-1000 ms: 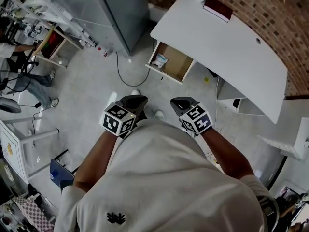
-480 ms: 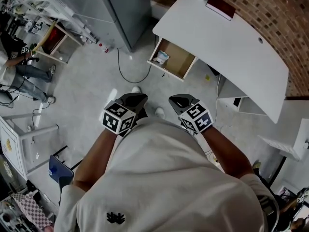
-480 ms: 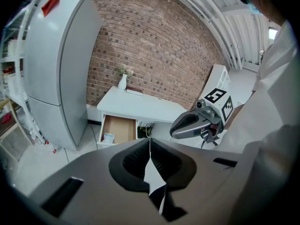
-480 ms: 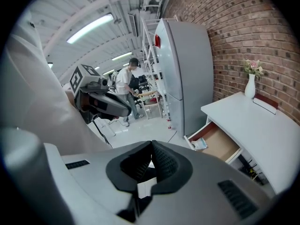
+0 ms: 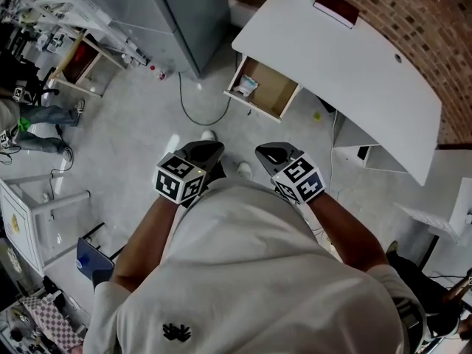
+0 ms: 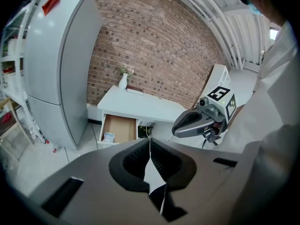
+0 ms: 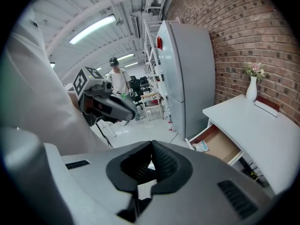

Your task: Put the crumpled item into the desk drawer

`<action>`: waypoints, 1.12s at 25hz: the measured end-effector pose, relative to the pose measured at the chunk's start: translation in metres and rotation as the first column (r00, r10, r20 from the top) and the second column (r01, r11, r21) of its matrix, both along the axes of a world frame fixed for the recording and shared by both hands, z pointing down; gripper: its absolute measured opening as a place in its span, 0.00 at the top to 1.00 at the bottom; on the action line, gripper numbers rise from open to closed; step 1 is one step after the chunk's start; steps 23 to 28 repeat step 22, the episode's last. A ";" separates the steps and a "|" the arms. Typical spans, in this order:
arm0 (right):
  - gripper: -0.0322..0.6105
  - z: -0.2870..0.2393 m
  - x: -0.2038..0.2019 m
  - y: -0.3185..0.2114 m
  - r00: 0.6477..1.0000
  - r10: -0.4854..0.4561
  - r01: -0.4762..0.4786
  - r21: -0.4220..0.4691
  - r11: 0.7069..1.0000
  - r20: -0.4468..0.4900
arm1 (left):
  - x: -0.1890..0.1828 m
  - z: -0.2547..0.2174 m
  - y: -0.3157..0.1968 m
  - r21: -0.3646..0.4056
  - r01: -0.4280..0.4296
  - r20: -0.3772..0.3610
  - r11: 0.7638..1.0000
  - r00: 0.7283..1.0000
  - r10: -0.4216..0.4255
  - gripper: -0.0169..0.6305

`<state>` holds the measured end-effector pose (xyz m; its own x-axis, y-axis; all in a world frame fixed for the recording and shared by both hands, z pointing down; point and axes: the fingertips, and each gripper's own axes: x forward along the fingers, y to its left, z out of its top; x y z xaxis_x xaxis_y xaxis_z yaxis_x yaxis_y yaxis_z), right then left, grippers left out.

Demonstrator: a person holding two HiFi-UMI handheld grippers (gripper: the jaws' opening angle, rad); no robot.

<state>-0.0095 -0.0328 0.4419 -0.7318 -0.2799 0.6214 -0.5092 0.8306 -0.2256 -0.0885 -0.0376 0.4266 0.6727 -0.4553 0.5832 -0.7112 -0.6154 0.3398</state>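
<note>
A person stands well apart from a white desk (image 5: pixel 346 65). Its drawer (image 5: pixel 274 93) is open, and the small, pale crumpled item (image 5: pixel 247 87) lies inside near a front corner. The left gripper (image 5: pixel 207 151) and right gripper (image 5: pixel 271 153) each have their jaws pressed together on nothing. The placing looks done. To shut the drawer, step closer and push its front squarely.

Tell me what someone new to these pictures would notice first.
The open drawer under the white desk by the brick wall stands out, with a pale crumpled item already lying at one end of it. Nearer, the left gripper and right gripper are held close to the person's white shirt, both shut and empty, well back from the desk.
</note>
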 end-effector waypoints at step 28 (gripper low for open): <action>0.91 0.012 -0.006 -0.043 1.000 0.003 -0.003 -0.008 1.000 -0.010 | -0.005 0.008 -0.043 -0.021 -0.007 0.005 1.000 1.000 0.007 0.94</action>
